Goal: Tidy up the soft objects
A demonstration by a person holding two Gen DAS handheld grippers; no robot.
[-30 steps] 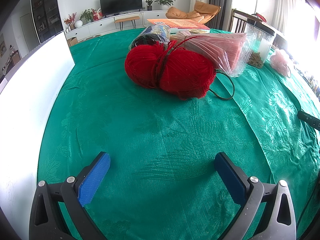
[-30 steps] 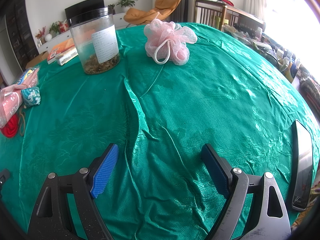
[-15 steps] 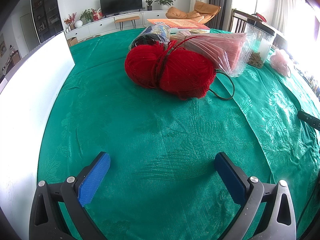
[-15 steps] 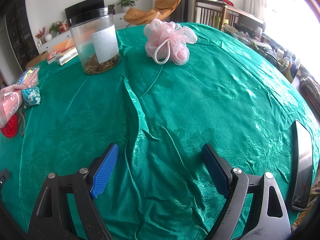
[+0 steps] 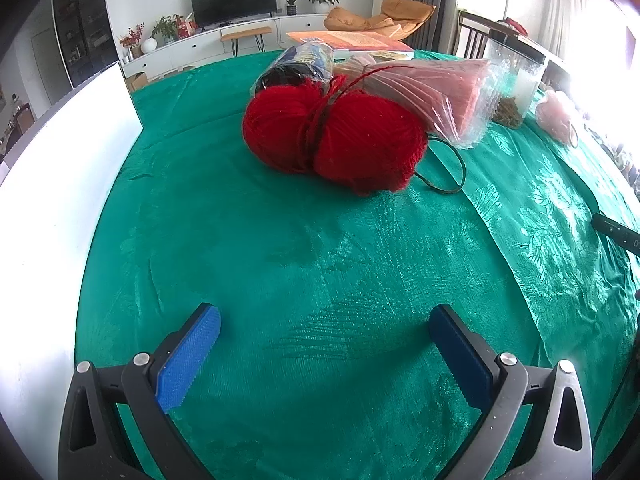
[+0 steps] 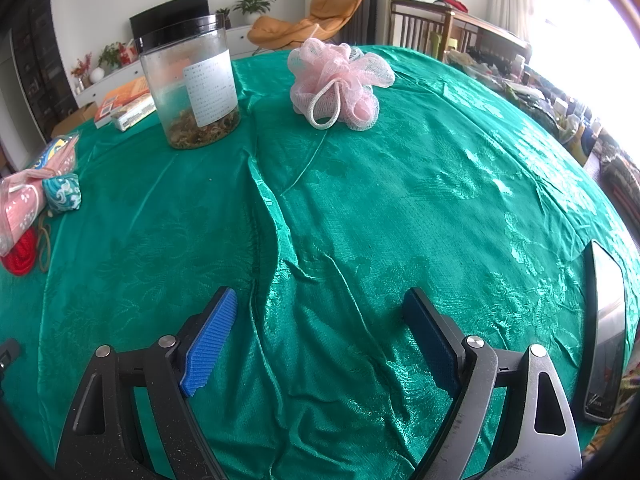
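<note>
The left hand-held gripper (image 5: 324,322) is spread wide and empty above the green surface (image 5: 280,248); the right hand-held gripper (image 6: 320,312) is likewise released and holds nothing. Beyond the left one lies the red yarn (image 5: 332,136), well apart from its fingers, touching a pink plastic-wrapped bundle (image 5: 436,88) behind it. Beyond the right one, a pink bath pouf (image 6: 340,80) sits just beside a clear jar (image 6: 192,88). Nothing looks gathered yet. To grasp the yarn well, I would approach low, straddle its narrow middle, and close gently so loose strands stay clear.
</note>
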